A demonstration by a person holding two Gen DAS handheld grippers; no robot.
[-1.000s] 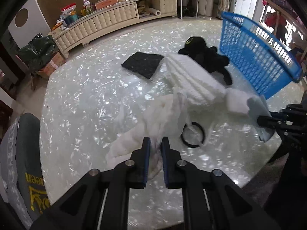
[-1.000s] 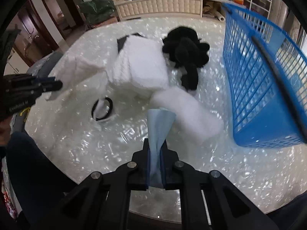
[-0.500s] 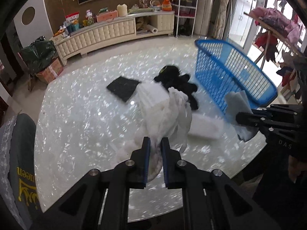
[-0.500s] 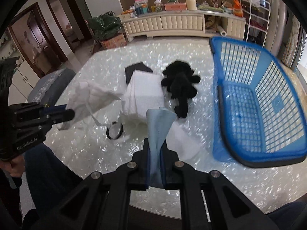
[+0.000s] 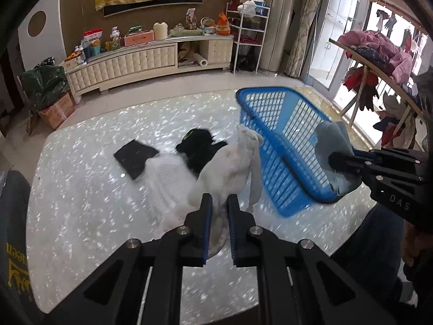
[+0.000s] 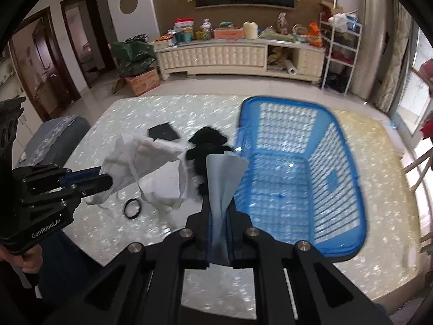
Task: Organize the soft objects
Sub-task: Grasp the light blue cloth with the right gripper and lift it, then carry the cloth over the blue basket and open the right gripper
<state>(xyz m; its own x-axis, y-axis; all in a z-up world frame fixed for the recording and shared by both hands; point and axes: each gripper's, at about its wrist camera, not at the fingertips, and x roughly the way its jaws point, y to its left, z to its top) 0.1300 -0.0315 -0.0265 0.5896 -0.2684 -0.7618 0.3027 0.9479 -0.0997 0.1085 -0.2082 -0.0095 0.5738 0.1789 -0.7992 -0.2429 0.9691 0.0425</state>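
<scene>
My left gripper (image 5: pixel 218 203) is shut on a white cloth bag (image 5: pixel 230 165) and holds it above the table; it also shows in the right wrist view (image 6: pixel 135 159). My right gripper (image 6: pixel 218 211) is shut on a light blue cloth (image 6: pixel 223 178), held up beside the empty blue basket (image 6: pixel 349 168). In the left wrist view the blue cloth (image 5: pixel 331 146) hangs over the basket's near rim (image 5: pixel 286 168). A white knitted item (image 5: pixel 167 178), a black plush toy (image 5: pixel 197 146) and a black folded cloth (image 5: pixel 135 157) lie on the table.
A black ring (image 6: pixel 132 208) lies on the pearly white table (image 5: pixel 81 189). A padded chair (image 6: pixel 56 140) stands at the table's left side. A clothes rack (image 5: pixel 379 62) stands to the right, a low cabinet (image 6: pixel 216 57) by the far wall.
Both grippers rose with their cloths, so the views pulled back from the table. The white bag swung toward the basket and the blue cloth moved over its near rim.
</scene>
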